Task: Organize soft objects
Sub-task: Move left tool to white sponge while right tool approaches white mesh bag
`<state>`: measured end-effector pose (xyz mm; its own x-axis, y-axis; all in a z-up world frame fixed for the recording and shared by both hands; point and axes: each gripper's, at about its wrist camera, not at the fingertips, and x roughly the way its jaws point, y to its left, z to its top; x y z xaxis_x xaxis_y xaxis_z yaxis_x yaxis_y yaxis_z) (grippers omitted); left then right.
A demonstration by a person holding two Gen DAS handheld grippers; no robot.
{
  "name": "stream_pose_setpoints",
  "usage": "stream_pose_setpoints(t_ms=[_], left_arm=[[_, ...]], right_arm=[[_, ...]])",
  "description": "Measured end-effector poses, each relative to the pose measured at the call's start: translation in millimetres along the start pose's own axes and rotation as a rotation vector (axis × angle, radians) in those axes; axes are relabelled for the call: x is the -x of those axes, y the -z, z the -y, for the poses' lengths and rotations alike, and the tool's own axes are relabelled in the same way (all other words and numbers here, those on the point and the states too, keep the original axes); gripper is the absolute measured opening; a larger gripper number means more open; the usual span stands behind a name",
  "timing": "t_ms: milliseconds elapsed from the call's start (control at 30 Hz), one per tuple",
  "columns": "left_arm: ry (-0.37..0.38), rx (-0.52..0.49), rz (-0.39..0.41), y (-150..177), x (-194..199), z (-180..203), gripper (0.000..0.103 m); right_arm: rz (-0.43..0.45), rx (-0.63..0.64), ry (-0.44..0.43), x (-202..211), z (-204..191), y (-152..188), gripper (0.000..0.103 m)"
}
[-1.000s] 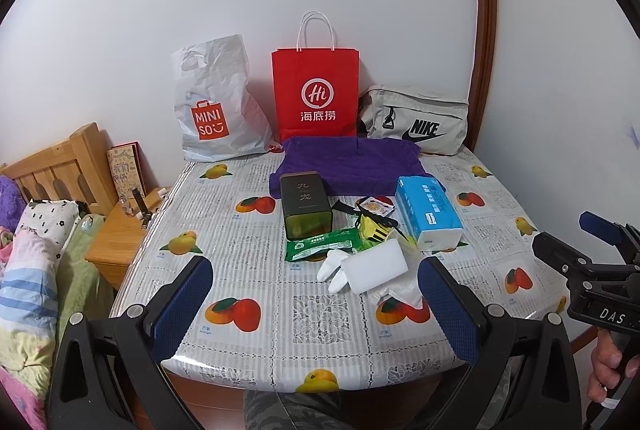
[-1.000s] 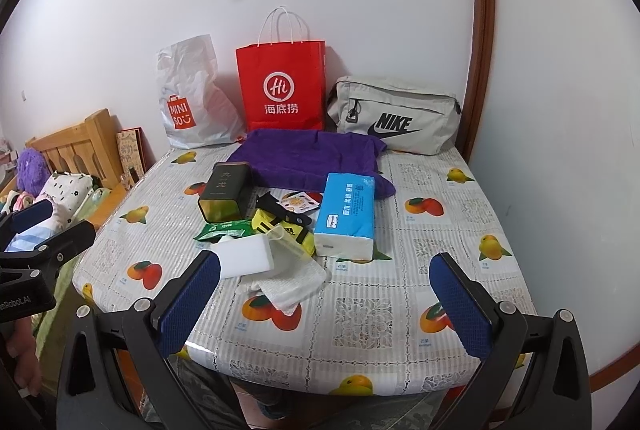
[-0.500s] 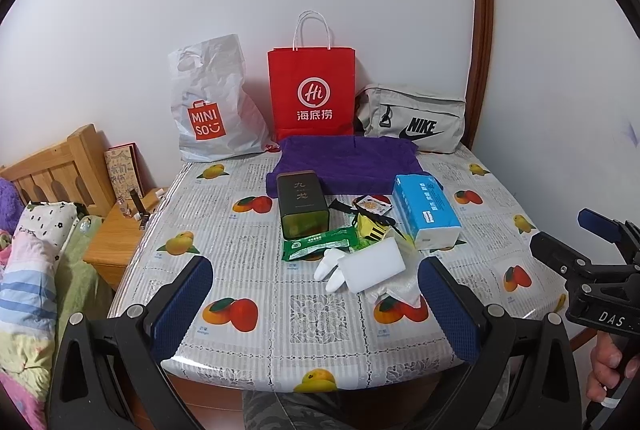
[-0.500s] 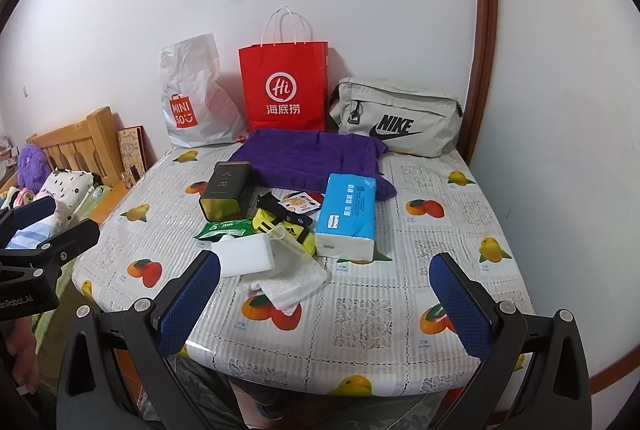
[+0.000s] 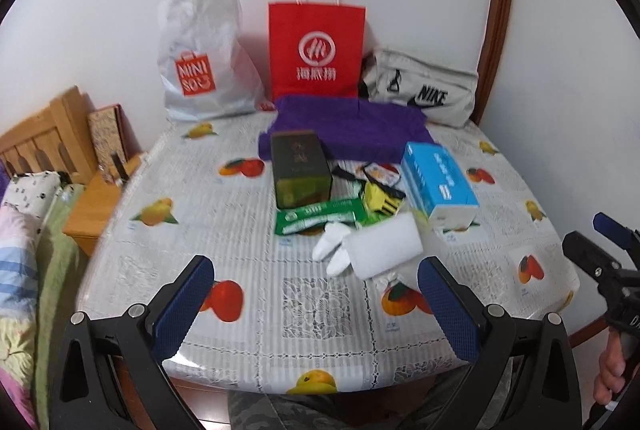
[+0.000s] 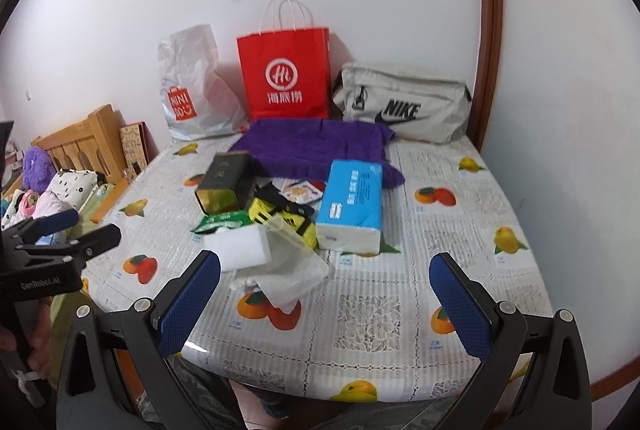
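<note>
A heap of small goods lies mid-table: a white sponge block (image 5: pixel 382 246) (image 6: pixel 236 246), white socks (image 5: pixel 334 250), a clear bag with white cloth (image 6: pixel 294 270), a green wipes pack (image 5: pixel 318 218) (image 6: pixel 224 220), a yellow-black item (image 5: pixel 380 196) (image 6: pixel 280 214), a blue tissue pack (image 5: pixel 438 182) (image 6: pixel 352 206) and a dark tin (image 5: pixel 300 168) (image 6: pixel 226 182). A purple cloth (image 5: pixel 348 128) (image 6: pixel 316 146) lies behind them. My left gripper (image 5: pixel 316 310) and right gripper (image 6: pixel 326 302) both hover open and empty over the near table edge.
A white plastic bag (image 5: pixel 204 58), a red paper bag (image 5: pixel 316 50) and a grey sports bag (image 5: pixel 424 90) line the wall. The fruit-print tablecloth (image 5: pixel 192 222) covers the table. A wooden nightstand (image 5: pixel 96 198) and bedding (image 5: pixel 24 230) sit left. The right wall is close.
Both grippers have edged forward toward the heap, so the table items look larger. Nothing on the table has moved.
</note>
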<state>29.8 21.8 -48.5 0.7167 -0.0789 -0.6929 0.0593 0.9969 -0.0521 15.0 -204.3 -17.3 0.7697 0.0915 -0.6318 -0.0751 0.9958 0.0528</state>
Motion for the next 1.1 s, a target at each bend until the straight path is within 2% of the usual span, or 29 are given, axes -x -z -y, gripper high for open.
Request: stream_pose_setpoints(t_ms=[100, 200, 367, 500, 600, 767, 1033, 1067, 1100], left_arm=[[0.014, 0.038, 0.001, 6, -21, 1, 0.103], [0.043, 0.088, 0.036, 12, -37, 3, 0.103], [0.041, 0.055, -0.087, 15, -72, 16, 0.102], [0.026, 0.015, -0.083, 17, -86, 32, 0.102], [0.046, 0.014, -0.088, 13, -97, 43, 0.102], [0.026, 0.033, -0.099, 2, -116, 56, 0.103], [0.000, 0.054, -0.181, -9, -154, 74, 0.102], [-0.002, 0.060, -0.181, -8, -158, 73, 0.102], [-0.001, 0.069, -0.170, -7, -158, 71, 0.095]], right_arm=[[-0.027, -0.007, 0.016, -15, 3, 4, 0.103], [-0.055, -0.020, 0.029, -29, 9, 9, 0.103], [-0.084, -0.040, 0.045, -49, 20, 18, 0.103], [-0.102, -0.059, 0.061, -62, 29, 25, 0.103], [-0.111, -0.073, 0.070, -71, 37, 28, 0.103], [-0.128, -0.105, 0.071, -85, 51, 34, 0.103], [-0.171, -0.127, 0.086, -108, 65, 44, 0.103], [-0.178, -0.128, 0.081, -111, 65, 46, 0.103], [-0.184, -0.127, 0.076, -114, 65, 47, 0.103]])
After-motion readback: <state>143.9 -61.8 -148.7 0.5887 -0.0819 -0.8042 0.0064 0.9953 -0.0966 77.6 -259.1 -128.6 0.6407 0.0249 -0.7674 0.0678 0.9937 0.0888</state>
